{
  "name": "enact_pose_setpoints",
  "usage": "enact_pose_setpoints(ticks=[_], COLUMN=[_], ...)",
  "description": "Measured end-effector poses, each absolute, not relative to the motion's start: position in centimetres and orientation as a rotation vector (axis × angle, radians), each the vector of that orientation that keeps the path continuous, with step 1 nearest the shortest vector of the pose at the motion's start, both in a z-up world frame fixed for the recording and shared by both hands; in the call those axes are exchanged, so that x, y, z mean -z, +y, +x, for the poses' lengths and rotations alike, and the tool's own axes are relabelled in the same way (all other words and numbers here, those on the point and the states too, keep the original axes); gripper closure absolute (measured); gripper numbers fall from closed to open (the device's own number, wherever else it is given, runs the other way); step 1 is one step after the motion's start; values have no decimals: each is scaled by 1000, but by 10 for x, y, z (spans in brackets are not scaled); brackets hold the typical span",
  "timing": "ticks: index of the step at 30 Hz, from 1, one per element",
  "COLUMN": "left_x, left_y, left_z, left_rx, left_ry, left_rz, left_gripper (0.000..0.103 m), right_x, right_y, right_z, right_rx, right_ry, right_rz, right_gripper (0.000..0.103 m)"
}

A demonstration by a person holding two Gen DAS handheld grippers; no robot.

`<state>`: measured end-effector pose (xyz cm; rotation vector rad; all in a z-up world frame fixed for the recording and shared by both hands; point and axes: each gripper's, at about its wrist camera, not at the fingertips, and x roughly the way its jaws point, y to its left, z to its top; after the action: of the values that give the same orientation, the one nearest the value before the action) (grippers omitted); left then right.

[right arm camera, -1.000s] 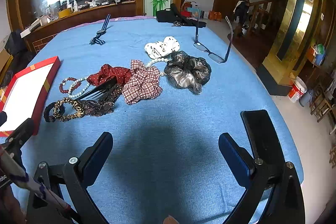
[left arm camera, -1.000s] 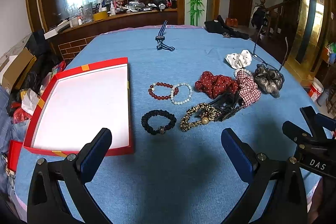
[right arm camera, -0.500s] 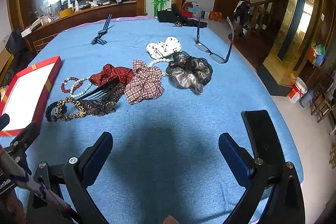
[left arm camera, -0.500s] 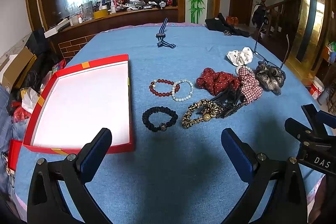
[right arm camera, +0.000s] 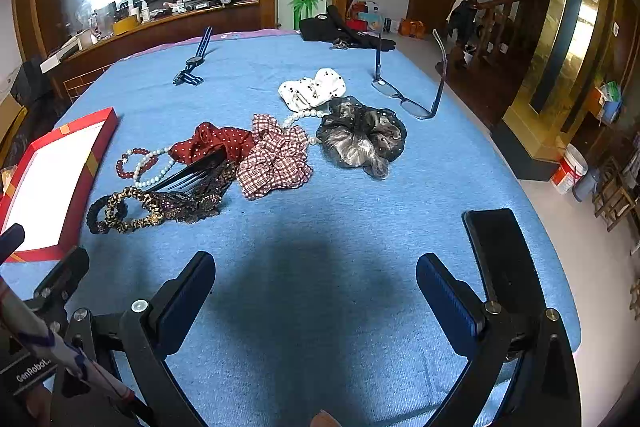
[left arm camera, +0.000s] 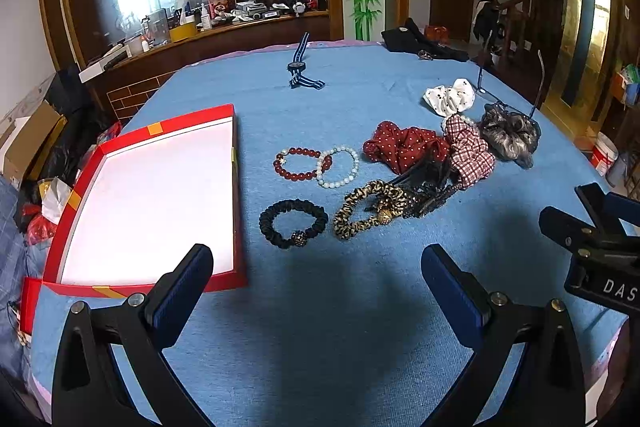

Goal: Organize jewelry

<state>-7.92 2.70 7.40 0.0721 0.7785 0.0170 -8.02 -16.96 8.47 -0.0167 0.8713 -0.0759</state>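
A red box with a white inside [left arm camera: 152, 195] lies at the left of the blue table; it also shows in the right wrist view [right arm camera: 52, 183]. Beside it lie a red bead bracelet [left arm camera: 298, 163], a pale bead bracelet [left arm camera: 338, 166], a black scrunchie bracelet [left arm camera: 293, 223] and a leopard-print band [left arm camera: 368, 209]. Further right lie a dark comb [right arm camera: 192, 171], a red dotted scrunchie [right arm camera: 212, 143], a checked scrunchie [right arm camera: 274, 157], a grey scrunchie [right arm camera: 360, 137] and a white dotted one [right arm camera: 312, 89]. My left gripper [left arm camera: 316, 267] is open and empty, near the black bracelet. My right gripper [right arm camera: 316, 275] is open and empty.
Glasses [right arm camera: 408, 87] stand at the far right of the table. A striped watch strap [left arm camera: 302, 65] lies at the back. A black phone [right arm camera: 500, 251] lies by the right edge. A black garment [left arm camera: 416, 43] sits at the far edge. The right gripper's body [left arm camera: 600, 251] shows at right.
Both grippers have drawn back slightly from the jewelry and stay open. Nothing on the table has moved.
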Motion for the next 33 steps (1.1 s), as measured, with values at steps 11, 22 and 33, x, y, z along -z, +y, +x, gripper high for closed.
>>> enact_pose_setpoints(ticks=[11,22,33], left_x=[-68,-77,-115], left_y=[30,60,142], left_z=[-72,-53,-47], left_rx=[-10,28,-11], left_ry=[798,852,825], left_rz=[72,11,-118], left_gripper=[0,0,2], right_x=[-85,-87,-119], right_y=[-169,-181,-206], right_z=[-73,-58,-54], right_rx=[75,25,-28], right_ry=[878,918,871], right_rz=[-14,53,148], right_gripper=[1,9,18])
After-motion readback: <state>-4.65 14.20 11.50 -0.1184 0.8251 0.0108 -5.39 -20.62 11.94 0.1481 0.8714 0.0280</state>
